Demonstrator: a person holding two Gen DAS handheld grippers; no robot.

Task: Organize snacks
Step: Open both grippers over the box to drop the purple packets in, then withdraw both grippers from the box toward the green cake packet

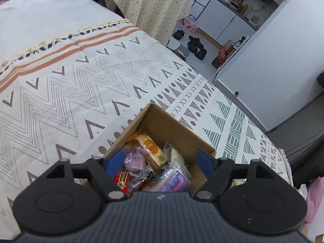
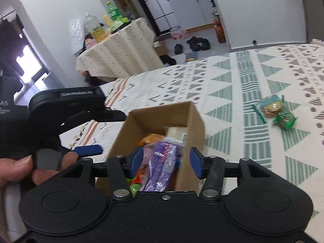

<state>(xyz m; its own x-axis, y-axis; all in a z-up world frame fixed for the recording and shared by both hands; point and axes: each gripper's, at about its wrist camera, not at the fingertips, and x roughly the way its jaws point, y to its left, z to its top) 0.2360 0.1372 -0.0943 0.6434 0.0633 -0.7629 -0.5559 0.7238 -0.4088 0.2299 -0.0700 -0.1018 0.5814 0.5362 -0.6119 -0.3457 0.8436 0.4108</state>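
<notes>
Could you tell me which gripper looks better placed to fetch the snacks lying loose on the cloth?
Probably the right gripper: its view shows the cookie pack and green packet on the cloth to its right. The left gripper hangs open over the box.

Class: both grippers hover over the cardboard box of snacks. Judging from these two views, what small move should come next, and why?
Probably swing the right gripper, its jaws open and empty, toward the two wrapped snacks lying loose on the cloth, since the box already holds the rest.
</notes>
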